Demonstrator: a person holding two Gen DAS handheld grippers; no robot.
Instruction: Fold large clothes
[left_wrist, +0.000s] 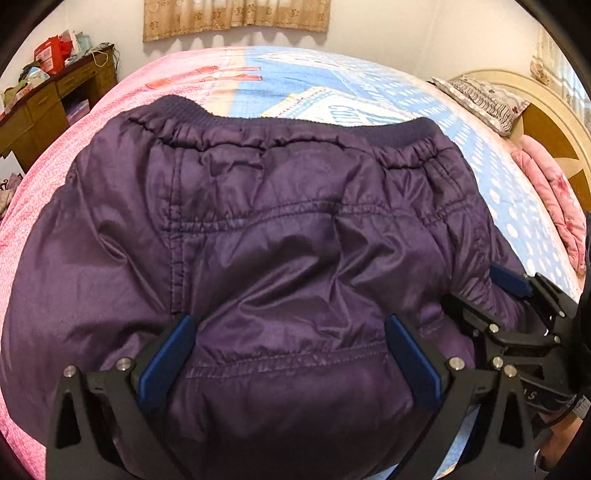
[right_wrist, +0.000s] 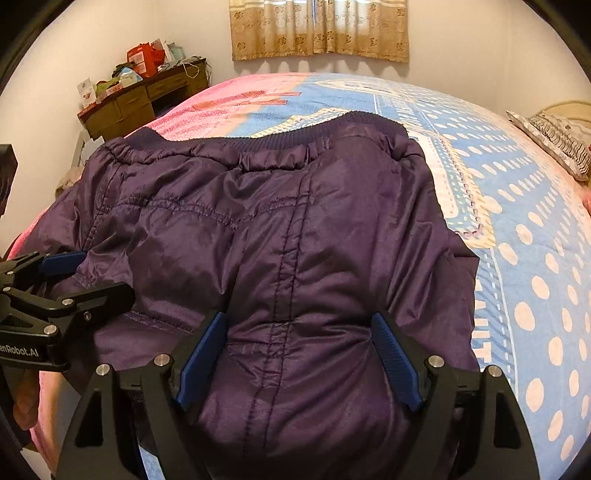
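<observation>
Purple padded jacket (left_wrist: 266, 236) lies spread on bed (left_wrist: 480, 155), ribbed hem at far side. Left gripper (left_wrist: 290, 354) at near edge, blue fingers (left_wrist: 168, 360) apart, jacket fabric bulging between them. Right gripper (right_wrist: 301, 354) just beside it, fingers (right_wrist: 397, 363) likewise apart over bunched fabric. Pillow (left_wrist: 484, 99) at headboard; cluttered desk (right_wrist: 144, 99) beyond bed.

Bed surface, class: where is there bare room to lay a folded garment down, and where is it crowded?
Free: the blue dotted bedspread between the purple jacket and the pillow; the pink side between jacket and desk; the strip beyond the ribbed hem. Crowded: the near edge, where the left gripper and right gripper straddle jacket fabric.
</observation>
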